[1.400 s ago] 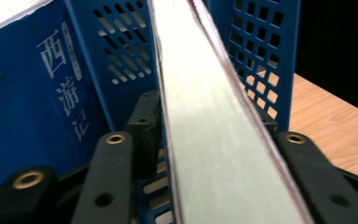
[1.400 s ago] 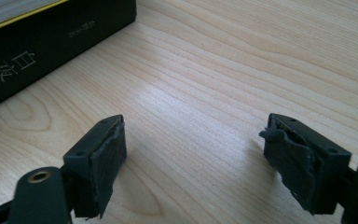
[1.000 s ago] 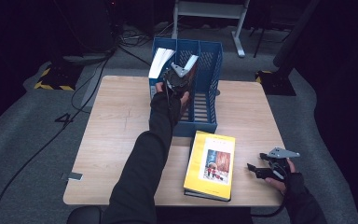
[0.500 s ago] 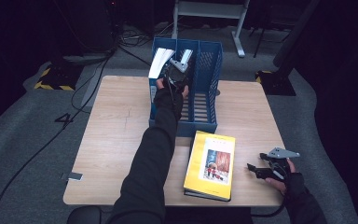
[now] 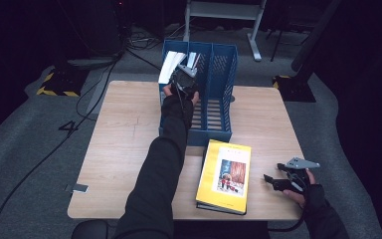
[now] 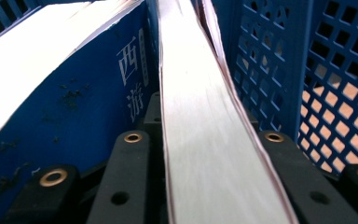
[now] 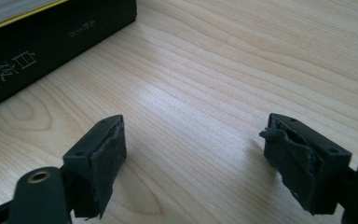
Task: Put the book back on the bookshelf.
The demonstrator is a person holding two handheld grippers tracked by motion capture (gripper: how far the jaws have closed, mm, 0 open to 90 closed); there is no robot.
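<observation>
- Wooden table (image 5: 119, 149): bare over its whole 9 o'clock half. That half is the widest room for drawing an arm back.
- Blue file rack (image 5: 219, 134): stands at the table's 12 o'clock edge, with slotted floors and perforated walls. Its compartments toward 3 o'clock are vacant.
- Yellow book (image 5: 225, 174): lies flat at 5 o'clock, cover up and well apart from the rack. Its near edge sits just inside the table's 6 o'clock rim.
- Blue-covered book (image 6: 74, 102): stands in the rack's 9 o'clock compartment, leaning toward its outer wall.
- Thin book (image 6: 200, 140): stands on edge in the same compartment, page edges up, between the blue-covered book and the perforated divider. There is little room on either side.
- Left gripper (image 5: 186, 69): reaches into that compartment from above.
  - Its jaws are narrow and flank the thin book, which lies between them.
  - They have just been opening. Whether the pads press on the book cannot be told.
  - Judged: the book is being let go, so shelving it is nearly done and a straight lift out comes next.
- Right gripper (image 5: 273, 180): rests at the table's 4 o'clock edge, near the yellow book. Its jaws are wide and hold nothing.
</observation>
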